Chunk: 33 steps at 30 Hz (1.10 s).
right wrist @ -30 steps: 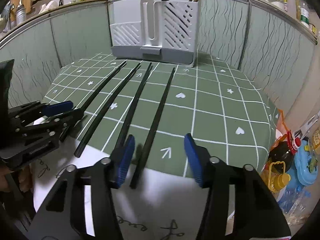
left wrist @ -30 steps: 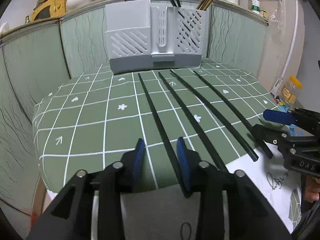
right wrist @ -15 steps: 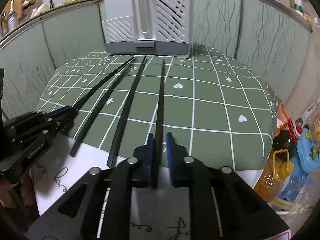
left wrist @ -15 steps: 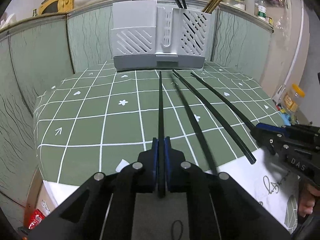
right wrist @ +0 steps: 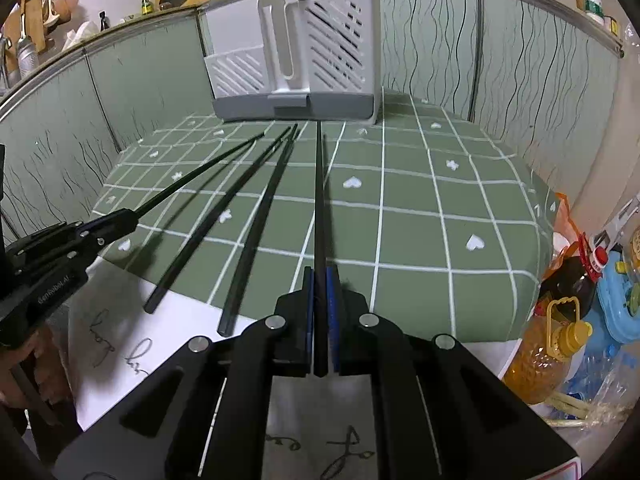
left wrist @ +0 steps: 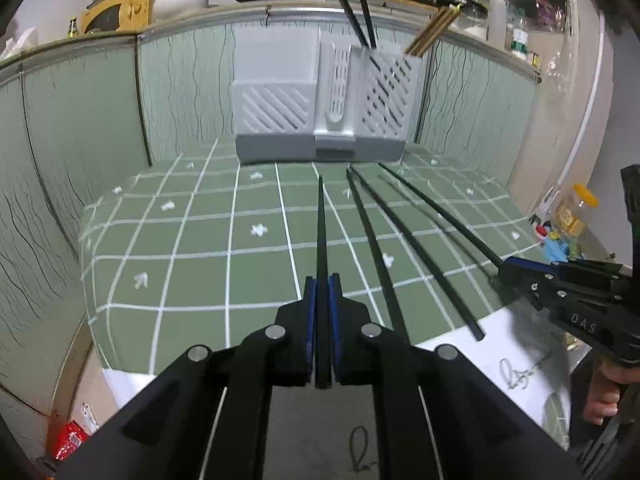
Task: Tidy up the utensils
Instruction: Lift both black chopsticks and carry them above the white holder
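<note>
Left gripper (left wrist: 322, 292) is clamping 1 black chopstick (left wrist: 320, 224), tip aimed at the grey utensil holder (left wrist: 320, 120). 2 loose chopsticks (right wrist: 224, 216) are lying between on the green checked cloth (right wrist: 420, 240). Right gripper (right wrist: 320, 284) is pinching another chopstick (right wrist: 319, 192).

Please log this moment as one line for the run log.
left gripper: shut on outer black chopstick | right gripper: shut on opposite outer chopstick | two chopsticks on tablecloth
</note>
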Motion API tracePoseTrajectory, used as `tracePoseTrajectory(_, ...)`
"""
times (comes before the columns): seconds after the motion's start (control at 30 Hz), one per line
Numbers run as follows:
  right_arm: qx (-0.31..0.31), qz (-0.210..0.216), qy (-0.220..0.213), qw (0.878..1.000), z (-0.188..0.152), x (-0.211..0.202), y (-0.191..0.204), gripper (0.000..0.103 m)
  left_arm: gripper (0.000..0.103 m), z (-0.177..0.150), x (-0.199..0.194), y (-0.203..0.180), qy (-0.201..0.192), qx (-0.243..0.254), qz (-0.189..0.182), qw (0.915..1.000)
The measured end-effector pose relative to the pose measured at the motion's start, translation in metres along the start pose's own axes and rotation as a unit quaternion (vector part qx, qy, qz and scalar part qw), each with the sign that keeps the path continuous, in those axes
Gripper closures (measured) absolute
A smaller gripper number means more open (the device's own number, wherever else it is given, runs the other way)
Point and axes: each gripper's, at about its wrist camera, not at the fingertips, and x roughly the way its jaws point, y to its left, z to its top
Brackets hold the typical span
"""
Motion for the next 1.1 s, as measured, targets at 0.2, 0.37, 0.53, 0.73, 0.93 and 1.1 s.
tracePoseTrajectory(0.2, 0.005, 0.009, -0.01, 1.0, 0.013, -0.016, -0.003, 0.097, 0.097, 0.019, -0.022, 0.006, -0.024, 0.003, -0.007, 0.9997)
tracePoseTrajectory(0.37, 0.005, 0.012, -0.034, 0.999, 0.027, -0.037, -0.006, 0.097, 0.097, 0.032, -0.035, 0.014, -0.038, 0.003, -0.006, 0.9993)
tracePoseTrajectory(0.53, 0.008, 0.014, -0.064, 0.998, 0.049, -0.059, -0.009, 0.097, 0.097, 0.048, -0.051, 0.022, -0.057, -0.001, -0.004, 0.9984)
tracePoseTrajectory(0.73, 0.007, 0.017, -0.085, 0.996, 0.074, -0.075, -0.011, 0.097, 0.097, 0.067, -0.064, 0.023, -0.07, 0.011, -0.004, 0.9974)
tracePoseTrajectory(0.93, 0.003, 0.024, -0.102, 0.995, 0.092, -0.088, -0.006, 0.097, 0.097, 0.082, -0.075, 0.026, -0.084, 0.01, -0.006, 0.9964)
tracePoseTrajectory(1.1, -0.003, 0.026, -0.106, 0.994, 0.102, -0.094, -0.003, 0.097, 0.097, 0.093, -0.083, 0.025, -0.093, 0.013, -0.01, 0.9956)
